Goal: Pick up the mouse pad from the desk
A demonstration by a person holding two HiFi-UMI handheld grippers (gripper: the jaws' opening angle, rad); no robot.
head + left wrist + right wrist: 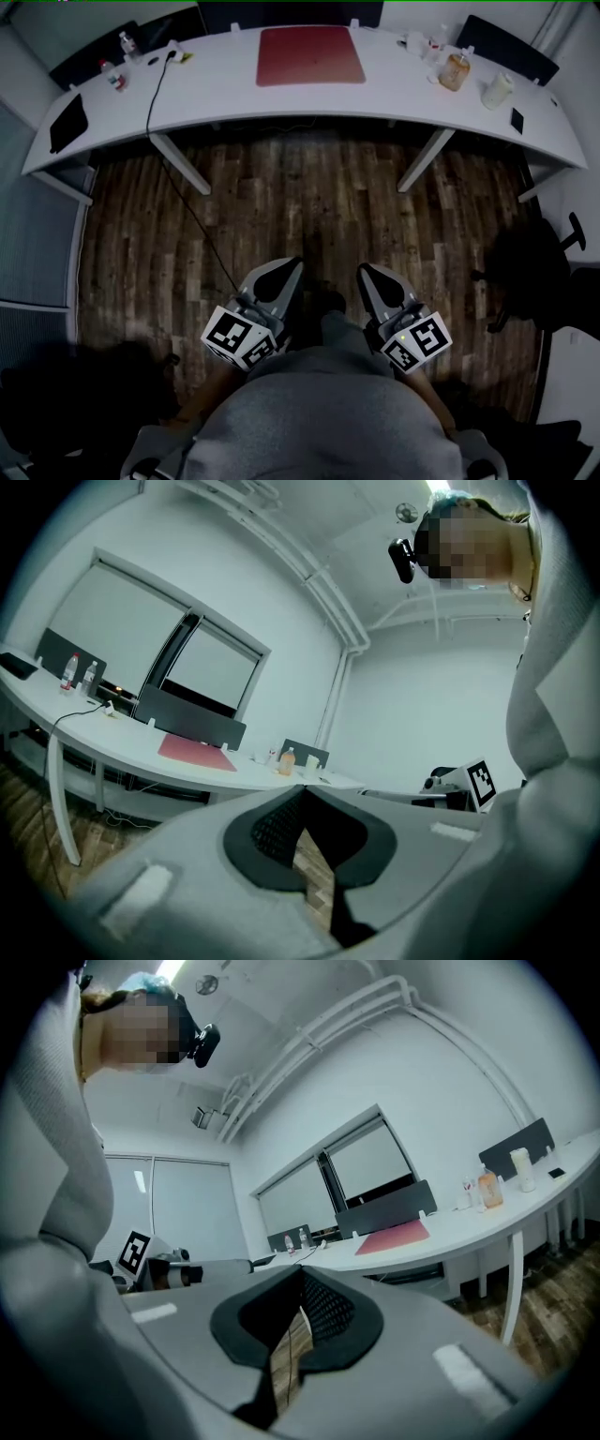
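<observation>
A red mouse pad (310, 55) lies flat on the long white desk (281, 103) at the far middle; it also shows as a red strip (195, 751) in the left gripper view and a red strip (392, 1237) in the right gripper view. My left gripper (292, 265) and right gripper (364, 270) are held close to the person's body over the wooden floor, well short of the desk. Both are shut with nothing between the jaws. Each points level toward the desk.
On the desk stand an amber bottle (455, 70), a white cup (497, 91), a small black item (517, 120), a black tablet (67, 122), small bottles (128, 44) and a black cable (155, 89) that trails to the floor. Dark chairs (530, 262) sit at the right.
</observation>
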